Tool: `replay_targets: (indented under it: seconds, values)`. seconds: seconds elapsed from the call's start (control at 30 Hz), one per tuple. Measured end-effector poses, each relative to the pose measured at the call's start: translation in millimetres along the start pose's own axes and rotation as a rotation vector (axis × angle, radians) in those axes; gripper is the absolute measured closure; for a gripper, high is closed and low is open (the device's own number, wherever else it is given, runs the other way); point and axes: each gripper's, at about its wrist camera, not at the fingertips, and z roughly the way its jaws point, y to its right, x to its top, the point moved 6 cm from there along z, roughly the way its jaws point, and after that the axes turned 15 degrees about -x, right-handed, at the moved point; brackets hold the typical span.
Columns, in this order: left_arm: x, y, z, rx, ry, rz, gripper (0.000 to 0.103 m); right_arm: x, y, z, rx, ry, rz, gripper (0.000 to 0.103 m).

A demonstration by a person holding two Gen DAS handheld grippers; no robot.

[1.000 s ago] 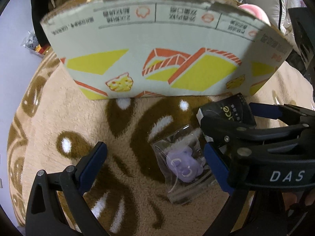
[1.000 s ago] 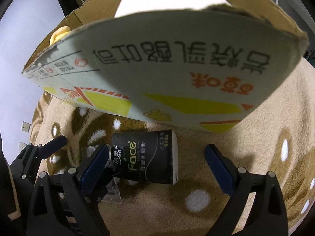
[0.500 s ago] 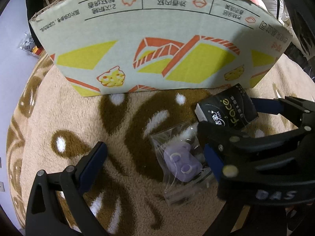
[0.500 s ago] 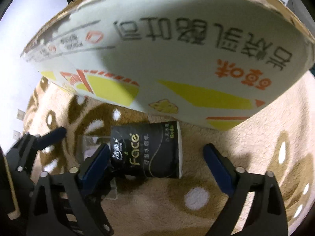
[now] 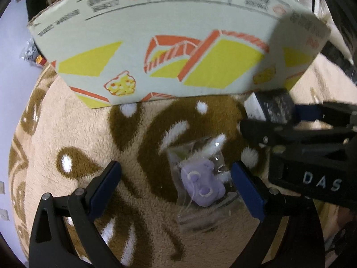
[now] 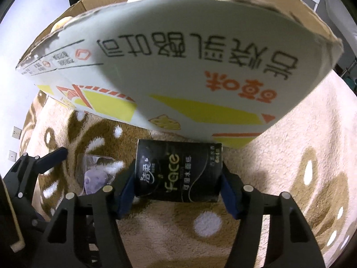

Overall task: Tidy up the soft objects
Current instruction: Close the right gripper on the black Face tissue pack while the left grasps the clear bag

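My right claw (image 6: 178, 184) is closing its blue pads onto both ends of the black tissue pack (image 6: 178, 172) lying on the fleecy rug (image 6: 290, 156), my left claw (image 5: 176, 187) is hanging spread over the bagged purple toy (image 5: 200, 185) just left, and the cardboard box (image 6: 178, 67) is standing beyond.

The right gripper (image 6: 178, 186) points steeply down, its jaws closing, with a black pack (image 6: 178, 172) between them and the blue pads (image 6: 126, 192) at its two sides. The left gripper (image 5: 176, 188) also points steeply down, just left of the right one, jaws spread wide, a bagged purple toy (image 5: 200, 187) lying near its right pad (image 5: 247, 192), untouched.
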Motion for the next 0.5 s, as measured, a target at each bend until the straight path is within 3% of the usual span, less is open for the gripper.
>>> replay_targets:
  seconds: [0.13, 0.23, 0.33, 0.4, 0.5]
  values:
    - [-1.8, 2.3, 1.2, 0.003, -0.012, 0.008, 0.007, -1.7, 3.3, 0.8, -0.002, 0.000, -0.009, 0.034]
    - [-3.1, 2.7, 0.7, 0.007, -0.014, 0.005, 0.015, -4.0, 9.6, -3.2, -0.001, 0.000, -0.007, 0.034]
    - [-2.3, 1.7, -3.1, -0.004, -0.007, -0.007, 0.028, -5.0, 10.7, -4.4, -0.008, 0.002, -0.010, 0.034]
    - [-1.9, -0.3, -7.8, 0.002, 0.016, -0.007, 0.055, -4.9, 9.2, -5.0, -0.008, 0.003, -0.010, 0.034]
    - [-0.3, -2.7, -11.1, -0.022, 0.027, -0.030, 0.059, -5.5, 4.5, -5.0, -0.007, 0.008, -0.017, 0.034]
